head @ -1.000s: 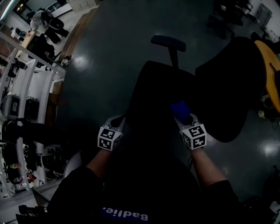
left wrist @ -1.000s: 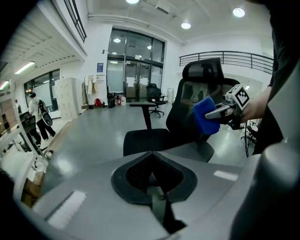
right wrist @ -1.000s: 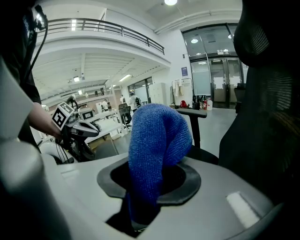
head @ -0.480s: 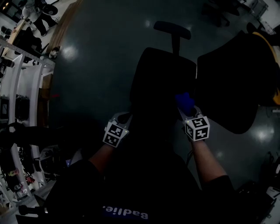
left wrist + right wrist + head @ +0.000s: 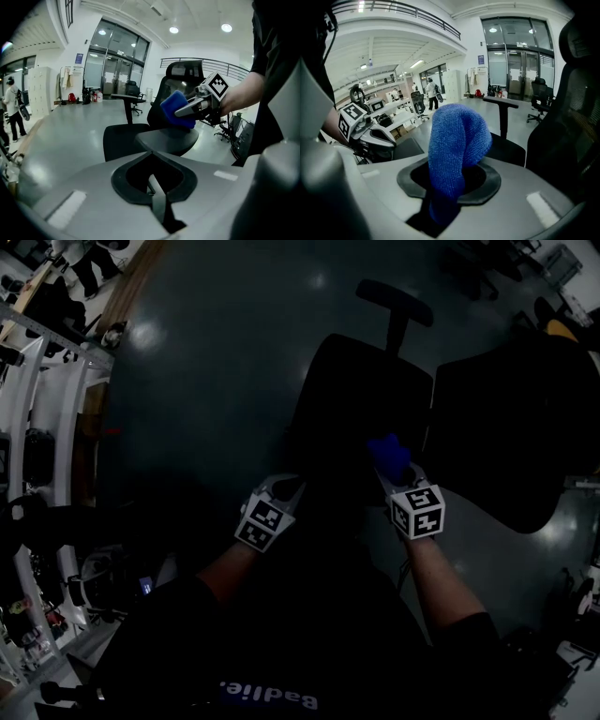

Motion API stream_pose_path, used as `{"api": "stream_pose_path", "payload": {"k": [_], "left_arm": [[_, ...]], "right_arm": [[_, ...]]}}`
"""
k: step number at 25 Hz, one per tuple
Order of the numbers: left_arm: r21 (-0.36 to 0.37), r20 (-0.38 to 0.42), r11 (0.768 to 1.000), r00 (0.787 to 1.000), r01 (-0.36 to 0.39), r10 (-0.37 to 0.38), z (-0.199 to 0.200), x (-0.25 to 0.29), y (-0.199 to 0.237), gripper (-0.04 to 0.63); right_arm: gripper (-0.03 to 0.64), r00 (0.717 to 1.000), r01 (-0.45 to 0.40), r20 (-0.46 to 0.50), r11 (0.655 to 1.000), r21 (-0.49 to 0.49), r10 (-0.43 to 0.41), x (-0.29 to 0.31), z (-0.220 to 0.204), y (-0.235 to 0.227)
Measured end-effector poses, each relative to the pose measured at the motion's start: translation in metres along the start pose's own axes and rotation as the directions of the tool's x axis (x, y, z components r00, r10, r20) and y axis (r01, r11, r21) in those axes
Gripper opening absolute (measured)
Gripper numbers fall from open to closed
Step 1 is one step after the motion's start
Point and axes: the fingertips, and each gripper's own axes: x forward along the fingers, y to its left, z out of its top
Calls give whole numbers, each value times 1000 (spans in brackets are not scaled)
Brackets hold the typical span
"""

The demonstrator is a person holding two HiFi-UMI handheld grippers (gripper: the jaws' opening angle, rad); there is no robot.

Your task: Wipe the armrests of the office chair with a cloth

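Observation:
A black office chair (image 5: 366, 399) stands in front of me, seen from behind, with its headrest (image 5: 403, 298) at the top. My right gripper (image 5: 394, 470) is shut on a blue cloth (image 5: 388, 456) at the chair's right side. In the left gripper view the blue cloth (image 5: 177, 108) rests on a black armrest pad (image 5: 168, 138), with the right gripper (image 5: 194, 107) holding it. The cloth (image 5: 457, 145) stands up out of the jaws of my right gripper (image 5: 447, 190). My left gripper (image 5: 283, 491) is at the chair's left side; its jaws (image 5: 151, 153) meet with nothing between them.
A second black chair (image 5: 516, 437) stands close on the right. White shelving (image 5: 47, 427) runs along the left over a grey glossy floor (image 5: 216, 352). More chairs (image 5: 539, 105) and people (image 5: 432, 93) are far off in the hall.
My left gripper has moved in toward the chair and nearer the right one. The right gripper keeps the cloth in about the same place. My head has shifted a little.

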Motion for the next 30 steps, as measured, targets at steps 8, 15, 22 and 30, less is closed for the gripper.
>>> {"api": "stream_pose_path", "payload": {"k": [8,15,22,30], "left_arm": [[4,11,998,998,59,-59,4,1,-1,18],[31,17,994,994,109,-110,2,-1,1,18],[51,24,990,991,134,-135,2,-1,6,18],[49,9,988,989,147,-148,0,-2,9,18]], "right_arm": [[130,998,-66,-4,996,-65,66,41,32,54],[130,992,-127,7,987,-100,128,70,55,105],[130,980,-189,32,974,-123,194,86,72,146],[130,954,-281,67,948,-151,293,63,81,185]]}}
